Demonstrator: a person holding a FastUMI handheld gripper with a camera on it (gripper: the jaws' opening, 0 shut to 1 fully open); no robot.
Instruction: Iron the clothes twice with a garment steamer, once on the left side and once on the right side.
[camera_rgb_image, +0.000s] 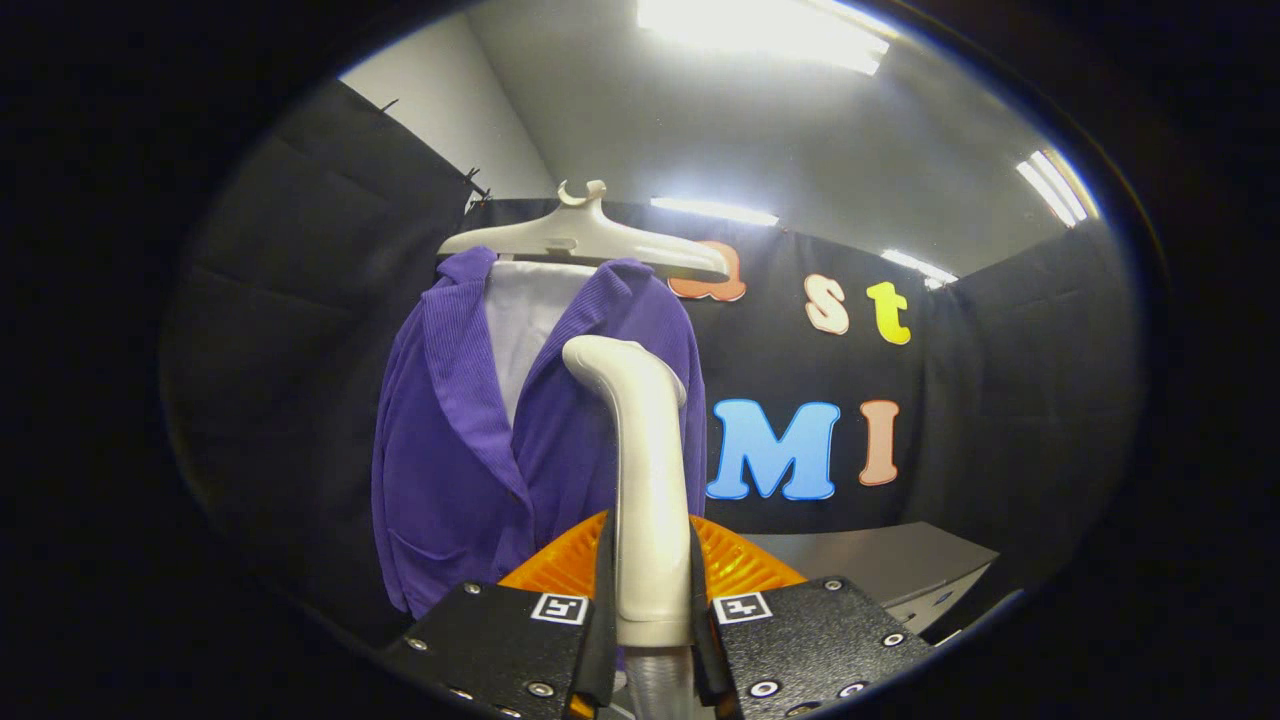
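**Steamer gripped, head up by the jacket's chest**

The gripper (650, 620) is pinched on the steamer (645, 480): both fingers press the sides of its pale handle, which stands between them with its long axis running upright, straight ahead from the fingers. At the top the handle bends over into the head, which points away toward the jacket (460, 450).

Taking the jacket as the landmark: it hangs on a pale hanger (590, 240), open at the front over a white shirt (525, 320). The steamer head sits in front of the jacket's upper chest, over the edge of the lapel on the side nearer the booth's far wall, just beside the shirt opening. Whether the head touches the cloth cannot be told from here; it may be held a little off. The other front panel, with its pocket, lies to the far side of the head, across the opening. A grey table (900, 565) stands beyond the jacket, low, near the wall.

My reading: the stroke would run down the jacket's length, parallel to the handle's axis. The near panel is the natural one to start, the pocket side calling for a sideways shift across the opening
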